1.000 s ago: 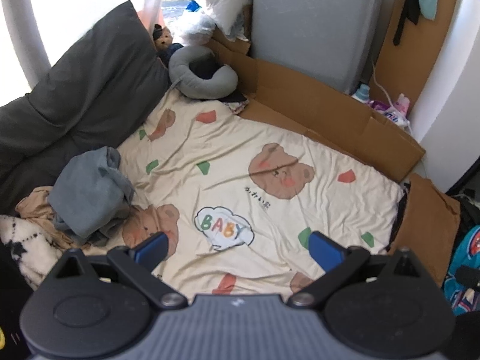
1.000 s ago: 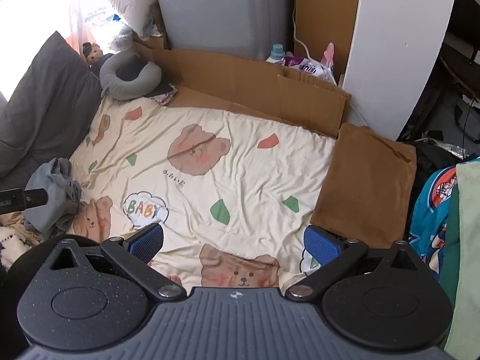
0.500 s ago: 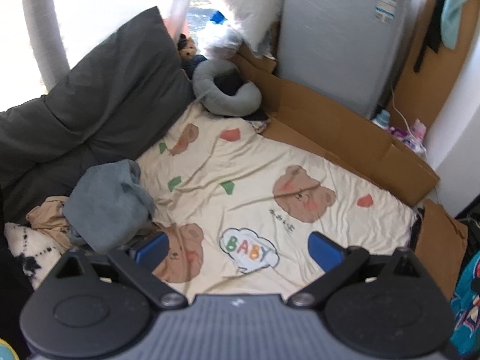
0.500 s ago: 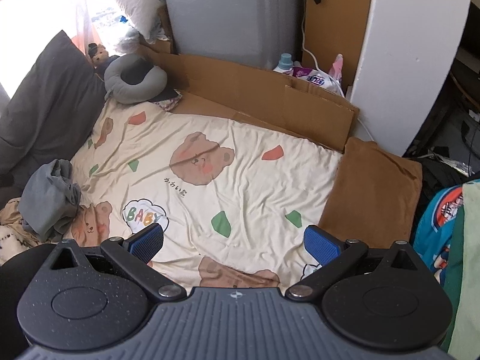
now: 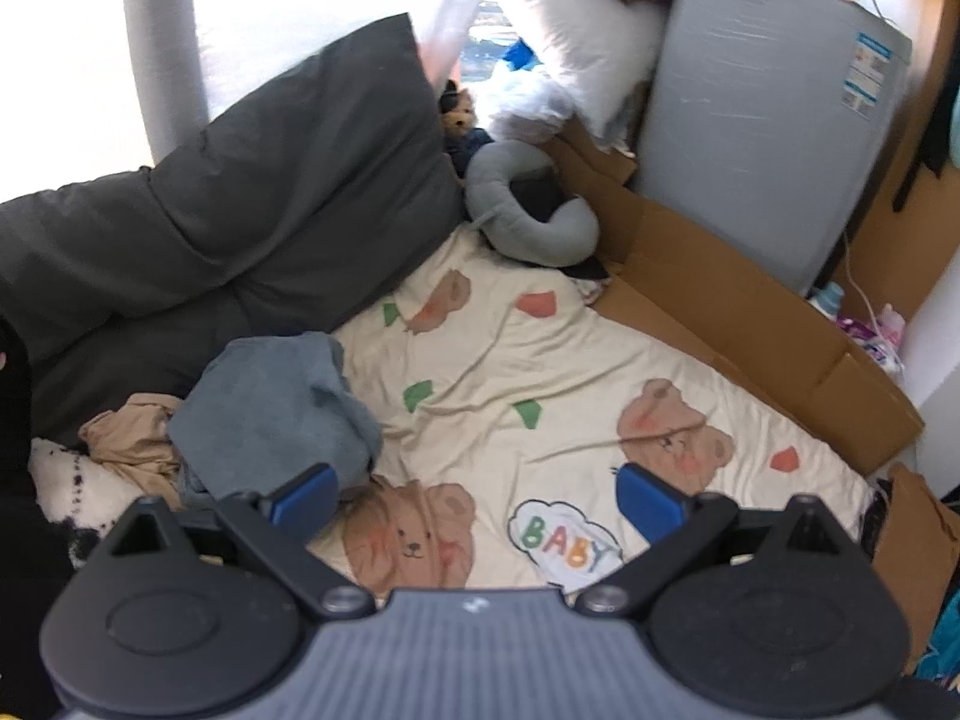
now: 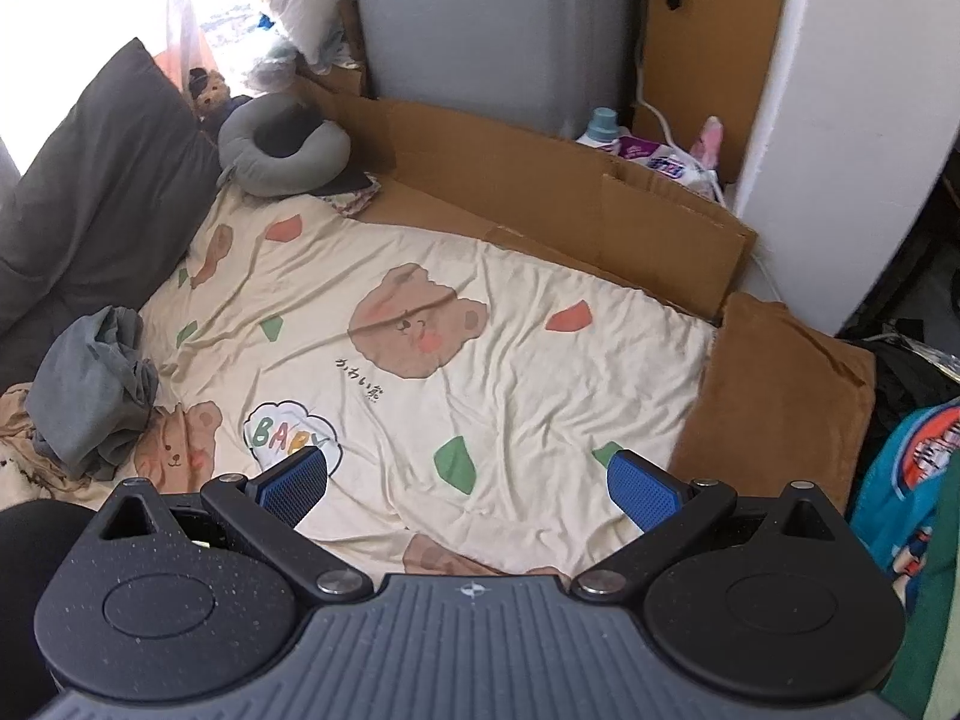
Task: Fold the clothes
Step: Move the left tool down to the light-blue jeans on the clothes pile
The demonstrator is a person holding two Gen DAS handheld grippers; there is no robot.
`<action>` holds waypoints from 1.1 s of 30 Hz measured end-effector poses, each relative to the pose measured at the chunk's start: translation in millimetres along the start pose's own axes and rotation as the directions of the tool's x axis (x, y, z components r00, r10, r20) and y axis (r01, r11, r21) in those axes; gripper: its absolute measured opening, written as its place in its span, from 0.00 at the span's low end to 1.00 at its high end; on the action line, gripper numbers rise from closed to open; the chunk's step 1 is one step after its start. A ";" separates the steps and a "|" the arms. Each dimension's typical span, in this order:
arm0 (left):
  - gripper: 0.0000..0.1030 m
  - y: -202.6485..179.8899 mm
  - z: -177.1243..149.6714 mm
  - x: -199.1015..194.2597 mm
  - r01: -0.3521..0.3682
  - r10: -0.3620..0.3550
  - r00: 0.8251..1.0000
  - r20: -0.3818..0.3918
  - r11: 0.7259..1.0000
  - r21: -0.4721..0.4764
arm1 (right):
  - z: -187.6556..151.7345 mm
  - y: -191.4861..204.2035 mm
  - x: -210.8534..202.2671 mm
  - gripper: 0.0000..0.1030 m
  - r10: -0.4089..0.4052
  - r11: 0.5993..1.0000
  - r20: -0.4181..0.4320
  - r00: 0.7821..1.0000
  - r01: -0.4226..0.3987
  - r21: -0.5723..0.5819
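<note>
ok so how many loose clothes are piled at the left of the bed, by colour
grey: 1, grey garment on top of the pile
tan: 1, tan garment under it
white with black marks: 1, white cloth, possibly clothing
total: 3

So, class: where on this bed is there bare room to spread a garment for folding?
The bear-print sheet lies bare from the grey neck pillow and cardboard to the brown cushion. It is crowded at the left edge: grey garment, tan garment.
</note>
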State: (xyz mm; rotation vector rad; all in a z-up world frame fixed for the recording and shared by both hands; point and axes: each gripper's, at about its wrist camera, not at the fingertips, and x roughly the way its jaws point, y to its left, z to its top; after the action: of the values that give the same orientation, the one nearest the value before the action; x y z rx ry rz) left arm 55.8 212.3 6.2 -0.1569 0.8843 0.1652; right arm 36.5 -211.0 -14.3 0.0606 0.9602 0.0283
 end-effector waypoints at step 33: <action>0.86 182.3 -46.5 132.7 -0.136 0.150 0.988 0.029 0.949 -0.284 | -9.8 61.9 153.4 1.00 0.100 0.993 0.116 0.988 -0.108 0.058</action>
State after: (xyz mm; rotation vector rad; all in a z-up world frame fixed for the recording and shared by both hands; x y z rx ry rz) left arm 65.5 391.1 -138.5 -0.3524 0.8186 0.4298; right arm 116.5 -141.1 -141.4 0.1698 0.8441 0.0896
